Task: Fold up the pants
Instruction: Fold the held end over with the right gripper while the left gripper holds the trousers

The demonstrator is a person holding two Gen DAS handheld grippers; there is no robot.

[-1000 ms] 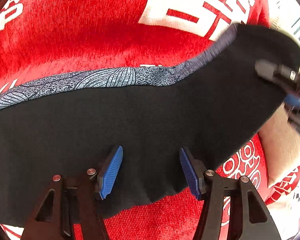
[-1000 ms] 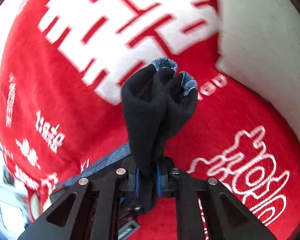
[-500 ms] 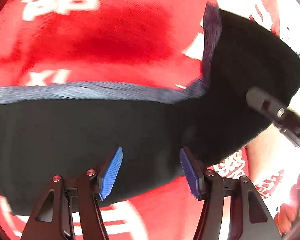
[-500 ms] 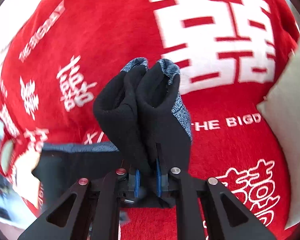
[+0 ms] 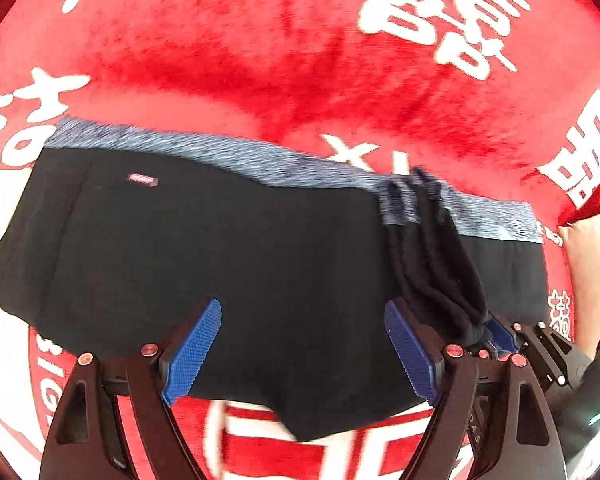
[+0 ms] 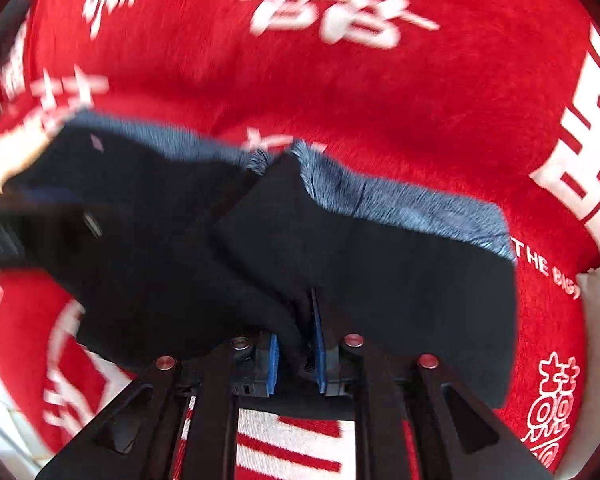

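Black pants (image 5: pixel 228 256) with a blue-grey patterned waistband (image 5: pixel 260 160) lie spread on a red blanket (image 5: pixel 260 60). My left gripper (image 5: pixel 303 348) is open, its blue pads over the lower edge of the black cloth, holding nothing. My right gripper (image 6: pixel 296 356) is shut on a bunched fold of the pants (image 6: pixel 260 240), lifted above the rest of the cloth. In the left wrist view the right gripper (image 5: pixel 495 336) sits just right of my left one with the pinched fold (image 5: pixel 431 264) rising from it.
The red blanket (image 6: pixel 339 80) with white characters covers the whole surface. A beige cushion (image 5: pixel 591 264) lies at the right edge. The left gripper's dark body (image 6: pixel 16 224) shows at the left of the right wrist view.
The right gripper carried the pinched fold leftward over the pants, ending right next to the left gripper. The pants now lie flatter and wider. The left gripper stayed open.
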